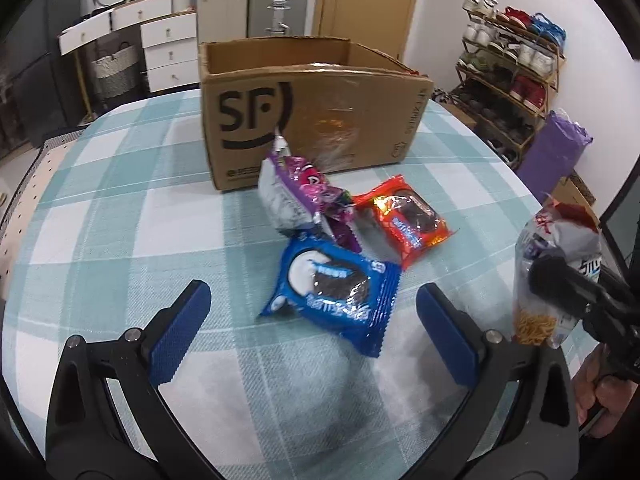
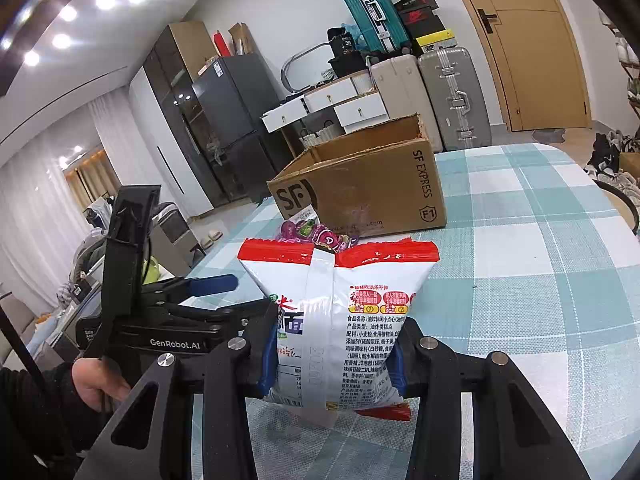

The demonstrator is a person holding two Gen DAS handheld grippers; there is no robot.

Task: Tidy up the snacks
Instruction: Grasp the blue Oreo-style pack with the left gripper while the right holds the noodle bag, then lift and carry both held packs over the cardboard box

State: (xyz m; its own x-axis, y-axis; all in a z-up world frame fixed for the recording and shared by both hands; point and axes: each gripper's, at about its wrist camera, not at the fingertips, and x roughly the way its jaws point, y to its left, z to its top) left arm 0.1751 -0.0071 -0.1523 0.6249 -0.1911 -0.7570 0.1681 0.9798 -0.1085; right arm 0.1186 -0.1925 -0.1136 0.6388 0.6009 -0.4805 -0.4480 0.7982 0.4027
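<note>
An open cardboard SF box (image 1: 304, 108) stands on the checked tablecloth; it also shows in the right wrist view (image 2: 360, 188). In front of it lie a purple snack pack (image 1: 296, 196), an orange cookie pack (image 1: 404, 220) and a blue cookie pack (image 1: 336, 296). My left gripper (image 1: 312, 320) is open, its blue pads either side of the blue pack's near end, just above the table. My right gripper (image 2: 332, 360) is shut on a white and red noodle snack bag (image 2: 340, 312), held upright above the table; the bag also shows at the right of the left wrist view (image 1: 556, 272).
The checked table (image 1: 120, 220) ends at the left and right. A shoe rack (image 1: 516, 64) and a purple bag (image 1: 556, 148) stand right of it. Suitcases (image 2: 440, 92), drawers and a fridge (image 2: 232, 120) stand behind the box.
</note>
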